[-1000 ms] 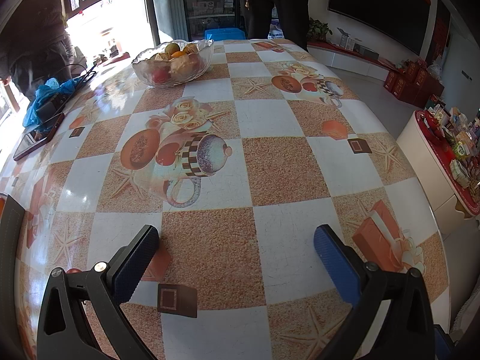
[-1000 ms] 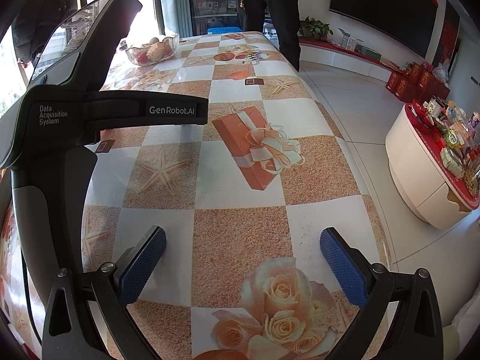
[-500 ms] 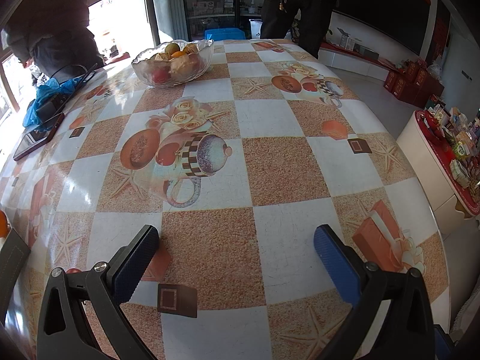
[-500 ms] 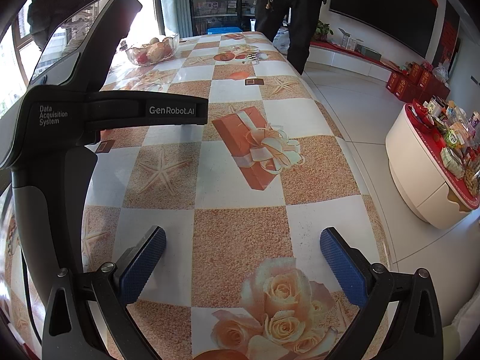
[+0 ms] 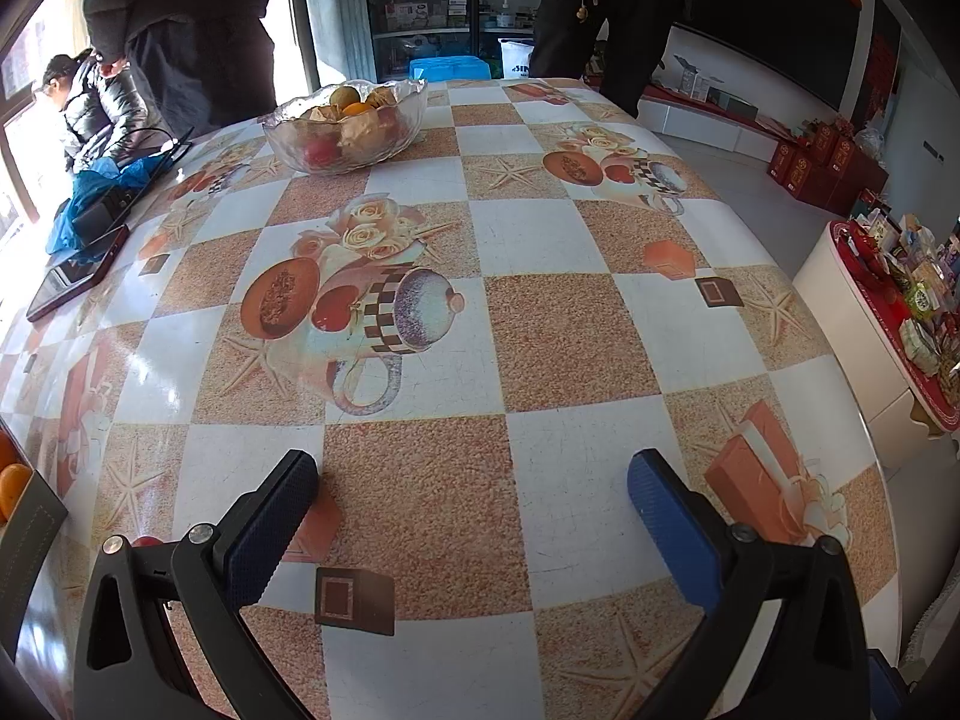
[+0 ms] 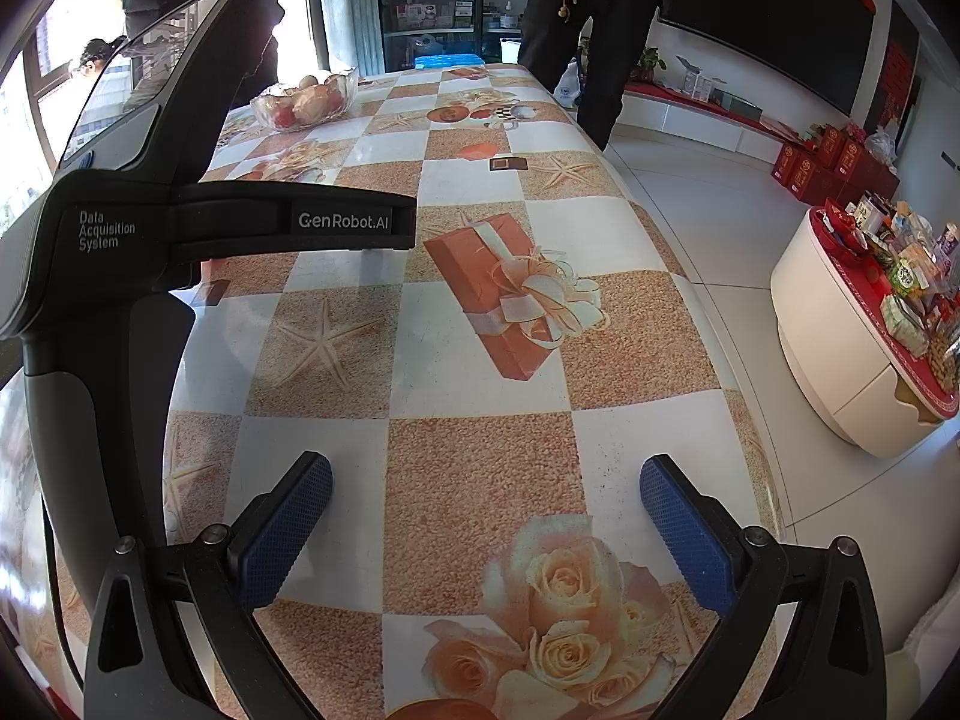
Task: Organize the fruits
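Observation:
A glass bowl (image 5: 345, 123) filled with several fruits stands at the far left end of the checked table; the right wrist view shows the same bowl (image 6: 303, 99) far off. Oranges (image 5: 11, 483) peek in at the left edge of the left wrist view, inside a dark box. My left gripper (image 5: 473, 486) hangs open over the near part of the table, holding nothing. My right gripper (image 6: 486, 495) is open too, empty, over the table's near right side. The left gripper's black body (image 6: 120, 240) fills the left of the right wrist view.
A phone (image 5: 75, 282) and blue bag (image 5: 102, 192) with cables lie at the table's left edge. Two people (image 5: 606, 6) stand beyond the far end, a third (image 5: 90, 108) sits by the window. A white round stand (image 6: 840, 348) with goods is off to the right; the table's right edge (image 6: 690, 276) drops to the floor.
Both grippers stay where they were, still open. The person in dark trousers has walked to the right behind the table, and the dark box at the left edge has shifted down, baring oranges.

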Tool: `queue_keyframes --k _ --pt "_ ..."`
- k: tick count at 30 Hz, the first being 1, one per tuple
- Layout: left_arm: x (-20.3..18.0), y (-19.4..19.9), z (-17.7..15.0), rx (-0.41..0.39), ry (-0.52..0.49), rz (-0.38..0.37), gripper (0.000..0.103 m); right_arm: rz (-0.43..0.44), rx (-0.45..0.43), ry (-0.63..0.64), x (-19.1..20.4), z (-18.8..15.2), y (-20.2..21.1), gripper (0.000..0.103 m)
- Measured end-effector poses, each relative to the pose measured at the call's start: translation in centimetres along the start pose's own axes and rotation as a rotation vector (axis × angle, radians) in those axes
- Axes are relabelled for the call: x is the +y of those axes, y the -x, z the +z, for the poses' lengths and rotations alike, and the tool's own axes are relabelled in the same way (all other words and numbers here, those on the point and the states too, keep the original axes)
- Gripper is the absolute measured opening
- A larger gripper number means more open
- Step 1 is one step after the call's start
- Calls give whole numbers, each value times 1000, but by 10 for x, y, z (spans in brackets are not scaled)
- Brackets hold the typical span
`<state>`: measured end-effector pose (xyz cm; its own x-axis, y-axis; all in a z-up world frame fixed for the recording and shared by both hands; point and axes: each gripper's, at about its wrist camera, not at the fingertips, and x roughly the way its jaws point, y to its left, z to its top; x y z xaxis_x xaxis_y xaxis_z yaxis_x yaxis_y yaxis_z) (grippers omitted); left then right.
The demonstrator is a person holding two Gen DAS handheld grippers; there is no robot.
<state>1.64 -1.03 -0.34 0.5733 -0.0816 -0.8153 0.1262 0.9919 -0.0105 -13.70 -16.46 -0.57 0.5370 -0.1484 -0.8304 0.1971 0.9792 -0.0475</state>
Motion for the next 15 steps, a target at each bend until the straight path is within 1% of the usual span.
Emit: queue_keyframes --k 9,15 --pt "0 0 0 0 0 0 103 -1 0 0 0 0 0 103" --pt "0 0 0 0 0 0 103 -22 7 -18 1 0 1 103"
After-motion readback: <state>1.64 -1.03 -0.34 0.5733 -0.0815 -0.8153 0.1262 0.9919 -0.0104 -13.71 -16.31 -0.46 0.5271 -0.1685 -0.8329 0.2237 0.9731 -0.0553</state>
